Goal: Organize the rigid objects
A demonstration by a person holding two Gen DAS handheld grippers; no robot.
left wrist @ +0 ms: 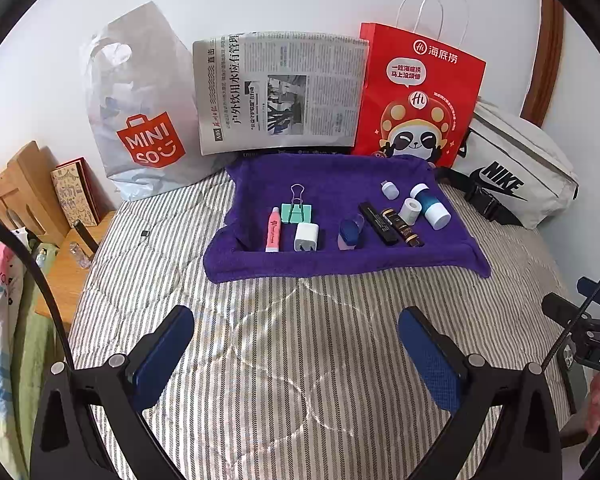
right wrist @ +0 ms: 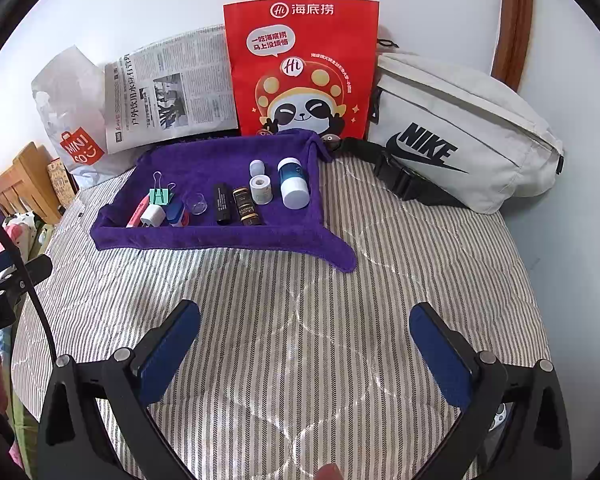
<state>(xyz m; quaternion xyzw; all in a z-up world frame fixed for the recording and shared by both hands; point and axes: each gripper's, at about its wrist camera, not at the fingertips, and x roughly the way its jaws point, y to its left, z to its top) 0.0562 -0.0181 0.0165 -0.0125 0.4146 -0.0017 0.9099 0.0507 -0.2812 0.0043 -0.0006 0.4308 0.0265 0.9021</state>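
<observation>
A purple towel lies on the striped bed with small rigid objects on it: a pink tube, a green binder clip, a white charger plug, a blue-capped item, two black tubes, a white tape roll and a teal-and-white bottle. My left gripper and right gripper are both open and empty, well in front of the towel.
A Miniso plastic bag, a newspaper, a red paper bag and a white Nike waist bag stand along the wall. A wooden nightstand is at the left.
</observation>
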